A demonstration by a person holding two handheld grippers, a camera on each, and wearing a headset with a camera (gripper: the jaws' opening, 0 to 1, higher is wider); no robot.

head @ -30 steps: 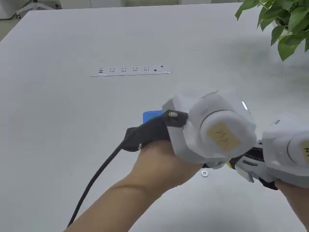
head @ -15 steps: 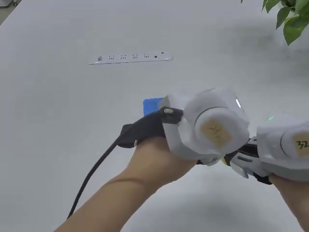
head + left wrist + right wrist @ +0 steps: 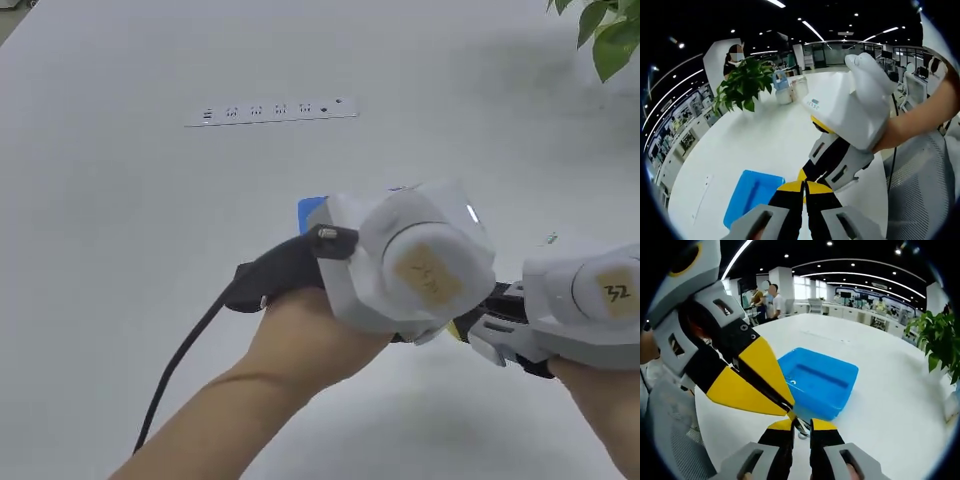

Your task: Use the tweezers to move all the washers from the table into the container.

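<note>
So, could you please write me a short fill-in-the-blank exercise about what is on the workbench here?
1. The container is ____ in colour.
2. In the right gripper view, the plant stands to the ____ of the container.
3. In the head view, the cable running across the table is ____.
Missing words: blue; right; black.
</note>
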